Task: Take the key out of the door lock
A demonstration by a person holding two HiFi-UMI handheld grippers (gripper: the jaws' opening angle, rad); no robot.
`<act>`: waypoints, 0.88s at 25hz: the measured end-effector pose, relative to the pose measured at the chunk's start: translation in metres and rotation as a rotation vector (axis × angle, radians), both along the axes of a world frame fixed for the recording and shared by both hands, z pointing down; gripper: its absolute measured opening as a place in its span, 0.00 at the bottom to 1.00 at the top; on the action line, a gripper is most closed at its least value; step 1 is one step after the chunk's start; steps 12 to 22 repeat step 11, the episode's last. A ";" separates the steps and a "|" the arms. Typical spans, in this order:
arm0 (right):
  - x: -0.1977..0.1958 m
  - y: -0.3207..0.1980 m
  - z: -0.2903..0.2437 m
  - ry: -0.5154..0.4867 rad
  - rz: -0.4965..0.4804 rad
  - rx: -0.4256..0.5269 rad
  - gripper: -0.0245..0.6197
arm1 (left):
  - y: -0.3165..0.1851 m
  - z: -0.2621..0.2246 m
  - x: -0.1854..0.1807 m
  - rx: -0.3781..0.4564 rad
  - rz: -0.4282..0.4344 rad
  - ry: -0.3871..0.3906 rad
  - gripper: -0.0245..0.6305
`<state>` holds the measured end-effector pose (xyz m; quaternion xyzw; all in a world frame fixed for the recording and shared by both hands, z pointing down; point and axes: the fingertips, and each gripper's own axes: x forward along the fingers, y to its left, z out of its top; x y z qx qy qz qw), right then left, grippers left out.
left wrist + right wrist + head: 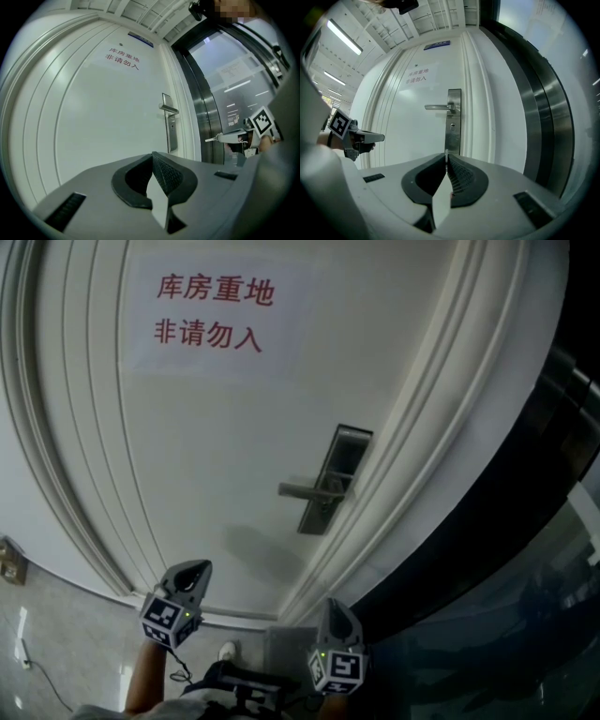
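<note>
The white door [216, 456] carries a steel lock plate [335, 476] with a lever handle [305, 489]. In the right gripper view the plate [453, 123] shows a dark keyhole [451, 125] below the handle [437, 107], with no key standing out of it. My right gripper [446, 155] is shut, and a thin metal sliver, the key [446, 151], pokes up edge-on from between its tips. It hangs low, well back from the door [337, 615]. My left gripper [153, 155] is shut with nothing in it, also low and off to the left [192, 576].
A paper sign with red characters [211, 310] is stuck high on the door. Dark metal and glass panels [525, 549] run along the right of the door frame. A tiled floor [66, 652] lies at the lower left, with a shoe [227, 650] below.
</note>
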<state>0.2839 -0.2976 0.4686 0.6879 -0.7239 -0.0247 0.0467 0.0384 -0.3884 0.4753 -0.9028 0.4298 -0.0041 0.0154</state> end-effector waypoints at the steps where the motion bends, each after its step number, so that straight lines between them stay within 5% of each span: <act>1: 0.001 0.000 0.000 0.001 0.001 0.001 0.07 | 0.000 0.000 0.000 -0.001 -0.001 -0.001 0.05; 22: 0.006 -0.001 0.010 -0.004 0.001 -0.033 0.07 | -0.001 0.000 0.003 -0.005 -0.007 0.000 0.05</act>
